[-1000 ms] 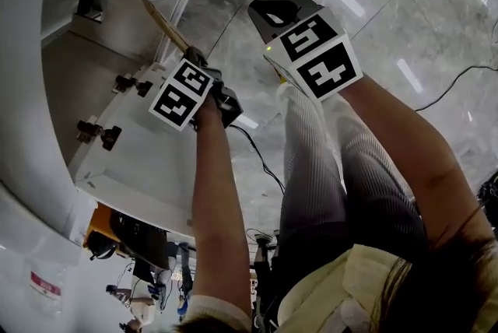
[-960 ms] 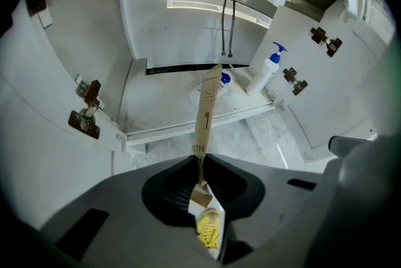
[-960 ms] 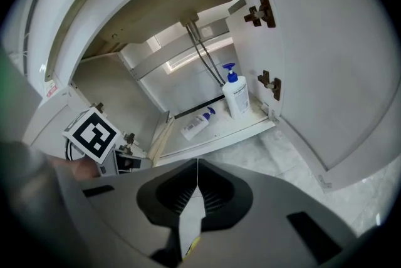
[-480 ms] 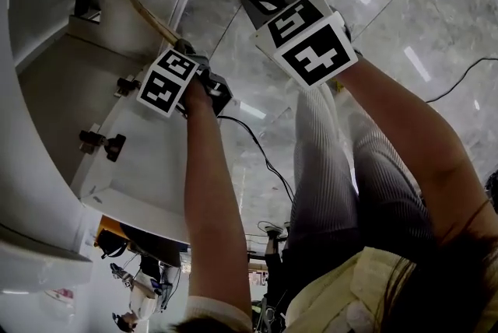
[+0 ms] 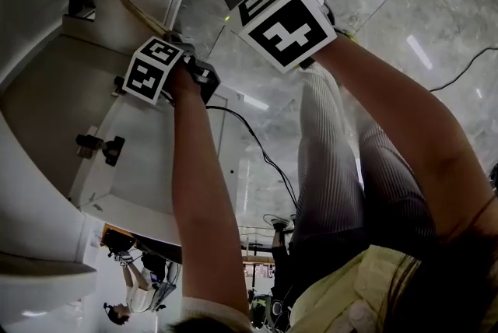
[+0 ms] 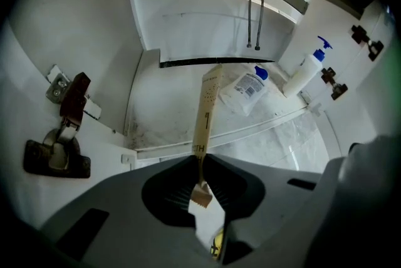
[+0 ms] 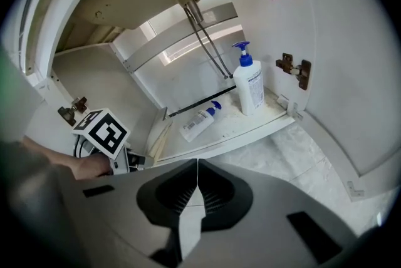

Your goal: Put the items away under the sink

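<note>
Your left claw [image 6: 199,163] is clamped on the lower end of a tan paper-wrapped stick [image 6: 207,101], which points up the middle of the left gripper view toward the cabinet floor [image 6: 169,110] under the sink. There a small bottle [image 6: 245,90] lies flat right of centre, with a pump bottle [image 6: 302,72] upright just beside it. Your right claw [image 7: 197,163] is closed together, holding nothing.

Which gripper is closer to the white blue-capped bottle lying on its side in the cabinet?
Left. The left gripper is at the cabinet opening, its tan packet pointing at the lying white bottle; the right gripper hangs farther back.
</note>
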`<action>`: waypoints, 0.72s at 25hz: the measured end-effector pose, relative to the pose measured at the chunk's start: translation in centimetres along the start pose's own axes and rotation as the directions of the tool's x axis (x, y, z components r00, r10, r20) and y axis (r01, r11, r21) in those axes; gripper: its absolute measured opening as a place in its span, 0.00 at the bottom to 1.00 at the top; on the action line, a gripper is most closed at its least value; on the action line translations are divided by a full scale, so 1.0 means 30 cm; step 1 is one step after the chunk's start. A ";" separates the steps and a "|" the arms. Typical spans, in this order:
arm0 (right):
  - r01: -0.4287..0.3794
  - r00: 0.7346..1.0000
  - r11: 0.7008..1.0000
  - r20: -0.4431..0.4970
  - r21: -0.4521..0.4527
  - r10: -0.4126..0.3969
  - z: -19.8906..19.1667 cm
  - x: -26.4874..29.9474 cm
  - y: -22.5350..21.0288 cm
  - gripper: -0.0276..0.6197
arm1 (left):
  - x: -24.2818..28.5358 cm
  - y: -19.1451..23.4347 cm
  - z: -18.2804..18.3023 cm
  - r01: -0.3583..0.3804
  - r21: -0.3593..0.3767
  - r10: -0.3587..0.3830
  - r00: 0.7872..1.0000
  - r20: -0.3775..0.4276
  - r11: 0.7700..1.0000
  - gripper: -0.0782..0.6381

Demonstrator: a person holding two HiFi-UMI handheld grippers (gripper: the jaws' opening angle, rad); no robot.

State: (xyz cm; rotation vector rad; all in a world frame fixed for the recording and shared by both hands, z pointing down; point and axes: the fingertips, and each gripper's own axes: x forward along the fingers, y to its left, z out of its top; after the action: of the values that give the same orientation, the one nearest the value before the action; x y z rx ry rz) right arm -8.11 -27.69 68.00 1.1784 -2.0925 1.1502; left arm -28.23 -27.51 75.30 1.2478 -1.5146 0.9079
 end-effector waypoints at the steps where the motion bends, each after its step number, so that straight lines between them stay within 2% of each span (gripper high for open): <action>1: -0.005 1.000 1.000 -0.002 0.002 0.005 0.001 0.007 0.007 0.08 | 0.004 0.007 0.005 -0.002 0.000 0.002 1.000 0.002 1.000 0.21; 6: -0.029 1.000 1.000 -0.006 0.009 0.029 0.009 0.028 0.039 0.08 | 0.035 0.043 0.029 -0.034 -0.002 0.034 0.999 0.017 0.999 0.21; 11: -0.024 1.000 1.000 0.005 0.000 0.024 0.025 0.037 0.044 0.08 | 0.048 0.055 0.083 -0.034 -0.018 0.035 0.998 0.048 0.999 0.21; 18: -0.020 1.000 1.000 -0.008 0.010 0.020 -0.010 0.031 0.042 0.08 | 0.021 0.107 0.195 -0.102 -0.064 0.112 0.978 0.177 0.993 0.21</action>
State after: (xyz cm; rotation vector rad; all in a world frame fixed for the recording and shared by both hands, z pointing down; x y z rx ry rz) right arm -9.66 -27.52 68.29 1.1583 -2.0987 1.1742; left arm -32.59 -32.50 74.32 1.2458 -1.7523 0.8346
